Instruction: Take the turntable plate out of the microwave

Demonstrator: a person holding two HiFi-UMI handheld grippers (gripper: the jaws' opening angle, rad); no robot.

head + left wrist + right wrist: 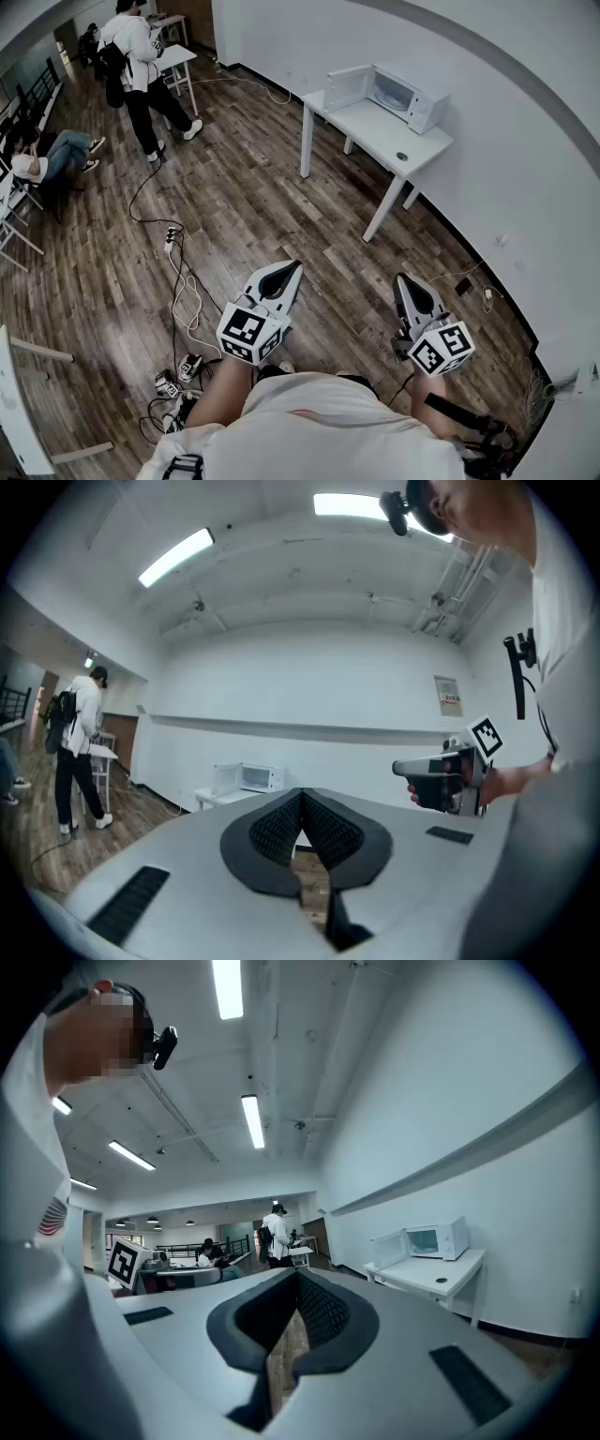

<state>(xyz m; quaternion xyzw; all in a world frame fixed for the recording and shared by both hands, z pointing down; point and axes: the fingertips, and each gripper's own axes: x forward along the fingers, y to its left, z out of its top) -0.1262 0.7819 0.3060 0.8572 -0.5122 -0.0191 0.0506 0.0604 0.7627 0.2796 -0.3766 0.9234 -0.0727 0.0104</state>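
Though left tongs and right tongs are closed, only head view shows cables.

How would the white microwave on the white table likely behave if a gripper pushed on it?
The white boxy microwave looks bulky and rigid, so it is probably heavy and slow to slide. Its door stands swung open, so a light push would likely swing it rather than move the box.
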